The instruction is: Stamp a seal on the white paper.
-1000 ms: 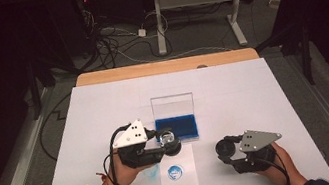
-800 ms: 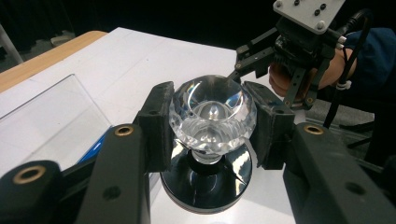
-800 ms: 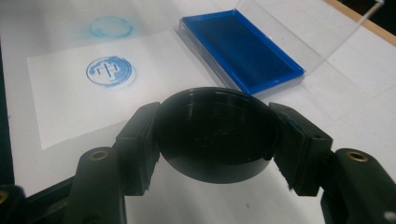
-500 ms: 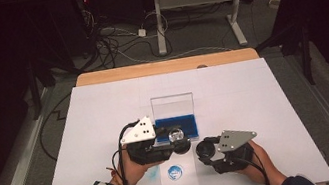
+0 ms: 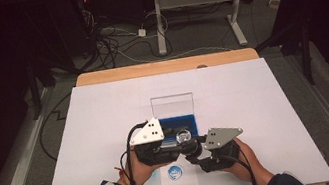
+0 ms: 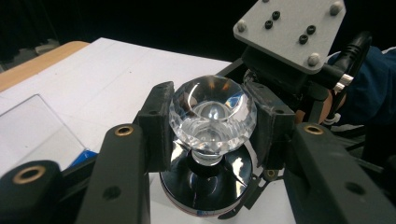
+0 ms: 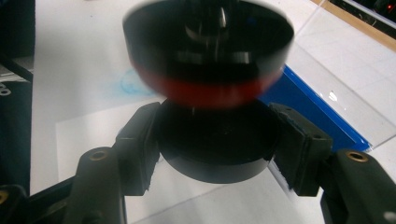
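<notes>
where the person's forearms come in at 6 o'clock of the high view, a white sheet with a blue round mark [image 5: 175, 173] lies flat on the tabletop [image 5: 86, 151] between the two hands. just beyond it, the left gripper [image 5: 187, 142] and the right gripper [image 5: 194, 154] meet near the middle of the tabletop, each with a grey three-cornered plate on top.

in the left gripper view, the jaws are closed narrow on a clear faceted crystal knob [image 6: 212, 114], one black pad pressing each side of it at 9 and 3 o'clock. the knob's short stem goes down into a glossy black round base [image 6: 205, 184] right under it, at 6 o'clock of the knob.

in the right gripper view, the jaws are drawn in on a black disc [image 7: 212, 144], with pads against its rim at 9 and 3 o'clock. just above it, at 12 o'clock, sits a blurred black round piece with a red band [image 7: 208, 88]; whether the two touch i cannot tell.

farther off, at 12 o'clock from the grippers in the high view, a blue case with a clear lid [image 5: 174, 112] stands open on the white tabletop.
</notes>
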### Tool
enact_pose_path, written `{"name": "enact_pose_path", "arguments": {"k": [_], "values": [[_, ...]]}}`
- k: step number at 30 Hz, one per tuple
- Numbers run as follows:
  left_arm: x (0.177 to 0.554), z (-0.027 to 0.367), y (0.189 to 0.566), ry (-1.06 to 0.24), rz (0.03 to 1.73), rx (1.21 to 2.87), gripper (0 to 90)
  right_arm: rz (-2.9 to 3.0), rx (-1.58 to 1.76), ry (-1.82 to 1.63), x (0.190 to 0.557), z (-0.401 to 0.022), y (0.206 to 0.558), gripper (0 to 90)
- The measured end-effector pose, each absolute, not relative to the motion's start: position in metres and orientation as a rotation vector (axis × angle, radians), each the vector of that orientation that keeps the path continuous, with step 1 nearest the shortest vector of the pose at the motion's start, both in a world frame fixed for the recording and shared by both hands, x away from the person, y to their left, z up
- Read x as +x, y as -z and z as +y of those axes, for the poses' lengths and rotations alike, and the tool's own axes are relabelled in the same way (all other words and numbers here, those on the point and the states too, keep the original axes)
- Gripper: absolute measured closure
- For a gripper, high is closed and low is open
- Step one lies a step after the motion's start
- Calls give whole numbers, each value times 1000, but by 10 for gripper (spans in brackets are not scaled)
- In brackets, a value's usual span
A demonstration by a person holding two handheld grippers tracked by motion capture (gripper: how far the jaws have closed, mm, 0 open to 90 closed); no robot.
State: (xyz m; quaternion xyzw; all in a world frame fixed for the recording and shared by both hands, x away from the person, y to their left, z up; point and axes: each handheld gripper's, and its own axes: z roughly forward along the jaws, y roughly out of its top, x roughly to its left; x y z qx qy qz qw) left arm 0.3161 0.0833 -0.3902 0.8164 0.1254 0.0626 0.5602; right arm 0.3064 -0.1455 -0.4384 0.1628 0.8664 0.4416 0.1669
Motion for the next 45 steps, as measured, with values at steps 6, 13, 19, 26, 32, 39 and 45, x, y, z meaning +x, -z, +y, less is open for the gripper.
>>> {"name": "enact_pose_path", "arguments": {"k": [6,13,19,26,32,39,45], "values": [[316,81,394,-141,293,1922,540,2474,461,-1282,306,-141,437,382],[318,79,398,-139,293,1938,540,2477,489,-1303,306,-141,437,382],[317,76,401,-142,296,1940,539,2478,488,-1312,304,-142,437,382],[318,76,406,-141,304,1935,540,2476,494,-1322,304,-142,436,382],[318,77,408,-126,308,1900,540,2468,502,-1335,302,-143,436,382],[320,80,410,-78,332,1822,540,2426,515,-1381,301,-145,434,383],[323,82,413,-47,339,1812,540,2415,516,-1383,300,-146,434,383]]}}
